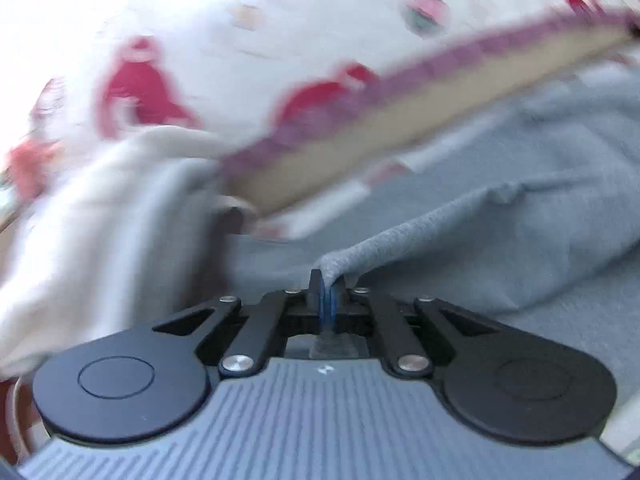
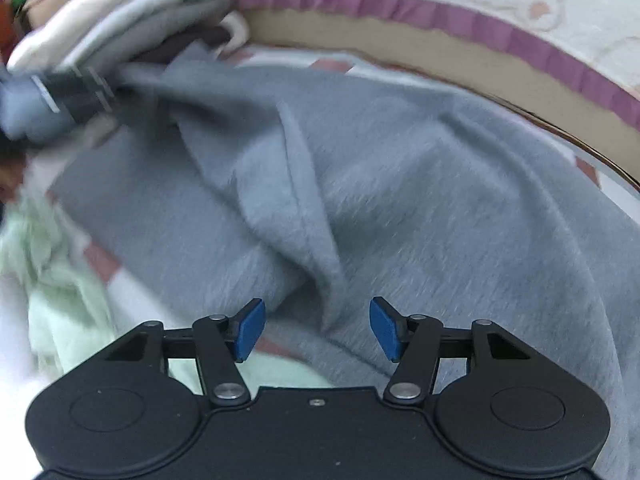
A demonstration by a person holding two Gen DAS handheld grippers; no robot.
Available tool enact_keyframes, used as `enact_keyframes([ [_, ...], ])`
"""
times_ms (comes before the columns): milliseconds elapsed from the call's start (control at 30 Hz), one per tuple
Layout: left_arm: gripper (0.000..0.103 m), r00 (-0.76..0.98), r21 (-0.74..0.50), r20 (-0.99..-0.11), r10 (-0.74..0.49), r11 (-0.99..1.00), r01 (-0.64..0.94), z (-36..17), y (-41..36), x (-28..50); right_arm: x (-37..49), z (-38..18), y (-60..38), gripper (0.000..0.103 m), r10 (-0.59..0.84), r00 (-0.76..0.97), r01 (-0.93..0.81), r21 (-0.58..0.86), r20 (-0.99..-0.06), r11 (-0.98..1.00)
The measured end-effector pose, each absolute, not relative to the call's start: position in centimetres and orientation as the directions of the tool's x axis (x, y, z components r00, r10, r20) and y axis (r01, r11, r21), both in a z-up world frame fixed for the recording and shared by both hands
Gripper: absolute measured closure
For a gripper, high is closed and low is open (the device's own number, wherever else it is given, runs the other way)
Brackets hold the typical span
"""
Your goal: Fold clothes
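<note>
On the bed, below the purple-trimmed edge of a patterned cover (image 2: 440, 12), the grey garment (image 2: 400, 184) lies rumpled; my left gripper (image 1: 328, 300) is clamped shut on a thin ridge of its hem, while my right gripper (image 2: 318, 328) has its blue pads spread apart above a raised crease, pressing on nothing. I judge the left pinch is shallow, so a hard tug could pull the hem free and collapse the fold. The pile of folded clothes (image 2: 132, 12) and a pale green cloth (image 2: 64, 304) lie near, and a sweeping drag could snag them.
</note>
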State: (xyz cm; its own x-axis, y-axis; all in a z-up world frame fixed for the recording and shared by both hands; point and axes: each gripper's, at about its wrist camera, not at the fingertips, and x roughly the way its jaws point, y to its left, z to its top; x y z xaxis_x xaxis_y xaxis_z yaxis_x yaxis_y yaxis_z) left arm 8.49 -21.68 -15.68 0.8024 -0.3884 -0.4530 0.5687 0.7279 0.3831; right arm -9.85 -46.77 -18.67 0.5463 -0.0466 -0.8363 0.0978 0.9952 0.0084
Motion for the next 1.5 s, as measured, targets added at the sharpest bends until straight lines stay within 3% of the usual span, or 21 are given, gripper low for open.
enact_keyframes([
  [233, 0.1, 0.809, 0.122, -0.531, -0.252, 0.922, 0.367, -15.6, -11.6, 9.9, -9.5, -20.2, -46.9, 0.04, -0.122, 0.53, 0.111, -0.074, -0.839, 0.991],
  [300, 0.101, 0.8, 0.078, -0.545, -0.251, 0.935, 0.347, -16.0, -10.8, 10.2, -9.6, -20.4, -46.6, 0.04, -0.108, 0.569, 0.15, -0.026, -0.815, 0.988],
  [400, 0.101, 0.811, 0.113, -0.528, -0.251, 0.926, 0.36, -16.4, -11.2, 10.3, -9.5, -21.2, -46.3, 0.042, -0.167, 0.593, 0.218, -0.043, -0.788, 0.975],
  [433, 0.101, 0.805, 0.102, -0.533, -0.258, 0.925, 0.365, -16.4, -11.2, 10.2, -9.5, -21.3, -46.4, 0.064, -0.195, 0.597, 0.237, -0.061, -0.778, 0.97],
  [467, 0.101, 0.798, 0.089, -0.54, -0.267, 0.925, 0.369, -16.5, -11.1, 10.2, -9.6, -21.0, -46.6, 0.101, -0.197, 0.604, 0.24, -0.059, -0.772, 0.969],
  [700, 0.1, 0.763, 0.088, -0.584, -0.276, 0.913, 0.397, -18.1, -11.1, 10.2, -12.8, -14.4, -46.4, 0.099, -0.181, 0.658, 0.199, -0.062, -0.731, 0.978],
  [767, 0.1, 0.757, 0.083, -0.597, -0.267, 0.917, 0.39, -18.5, -11.1, 10.2, -13.1, -14.5, -46.0, 0.099, -0.158, 0.643, 0.165, -0.067, -0.75, 0.984],
  [933, 0.099, 0.817, 0.134, -0.534, -0.216, 0.933, 0.334, -19.2, -10.6, 10.2, -12.1, -17.4, -45.2, 0.099, -0.105, 0.607, 0.138, -0.025, -0.787, 0.99],
  [1033, 0.093, 0.78, 0.163, -0.595, -0.195, 0.921, 0.354, -19.6, -10.8, 10.7, -11.8, -19.1, -44.5, 0.096, -0.135, 0.573, 0.141, -0.065, -0.808, 0.988],
  [1133, 0.09, 0.742, 0.143, -0.644, -0.187, 0.923, 0.357, -19.3, -10.4, 10.9, -12.7, -19.6, -43.7, 0.08, -0.176, 0.553, 0.115, -0.134, -0.815, 0.984],
  [1167, 0.09, 0.747, 0.14, -0.638, -0.188, 0.926, 0.352, -18.9, -10.2, 10.8, -13.2, -19.7, -43.5, 0.068, -0.189, 0.547, 0.103, -0.158, -0.815, 0.982],
  [1233, 0.088, 0.792, 0.138, -0.574, -0.207, 0.929, 0.342, -17.7, -10.0, 10.2, -14.4, -19.8, -43.7, 0.06, -0.215, 0.534, 0.111, -0.185, -0.818, 0.977],
  [1333, 0.082, 0.866, 0.194, -0.433, -0.249, 0.913, 0.359, -16.1, -10.3, 8.9, -16.7, -19.8, -44.7, 0.057, -0.267, 0.499, 0.186, -0.199, -0.825, 0.962],
  [1433, 0.082, 0.868, 0.272, -0.427, -0.253, 0.879, 0.39, -15.8, -11.3, 8.2, -20.0, -19.3, -46.5, 0.046, -0.305, 0.463, 0.35, -0.145, -0.832, 0.926],
  [1500, 0.08, 0.864, 0.284, -0.439, -0.247, 0.874, 0.394, -15.8, -11.7, 7.7, -22.4, -19.3, -48.2, 0.044, -0.31, 0.433, 0.46, -0.088, -0.847, 0.884],
])
